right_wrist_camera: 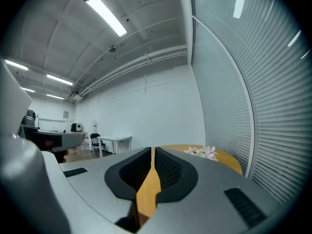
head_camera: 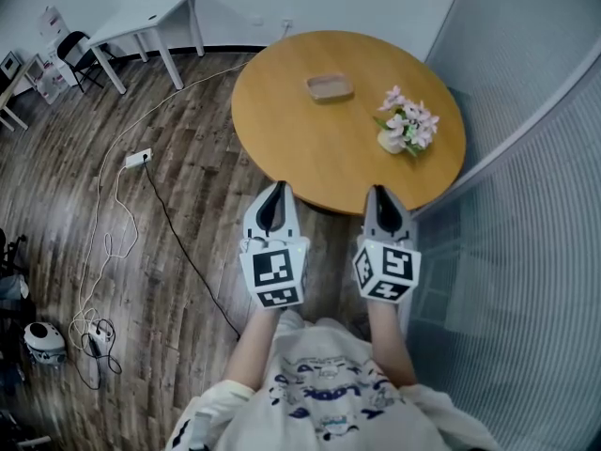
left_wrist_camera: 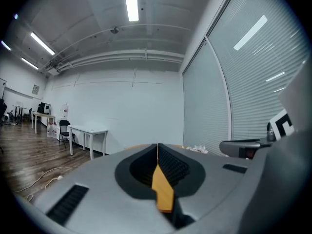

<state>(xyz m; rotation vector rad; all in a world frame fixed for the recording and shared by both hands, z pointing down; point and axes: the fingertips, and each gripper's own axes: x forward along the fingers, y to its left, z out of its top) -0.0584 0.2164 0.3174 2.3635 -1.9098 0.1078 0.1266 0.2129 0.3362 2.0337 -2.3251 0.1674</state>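
Note:
My left gripper is held at the near edge of a round wooden table, jaws shut with nothing between them. My right gripper hangs beside it at the same edge, also shut and empty. On the table lie a small pinkish tray toward the far side and a bunch of pink and white flowers at the right. In the left gripper view the jaws meet in a thin line; the flowers show just beyond. In the right gripper view the jaws are closed, and the flowers sit on the table.
A glass wall with blinds curves along the right. A white desk and a black chair stand at the far left. A power strip and cables lie on the wood floor.

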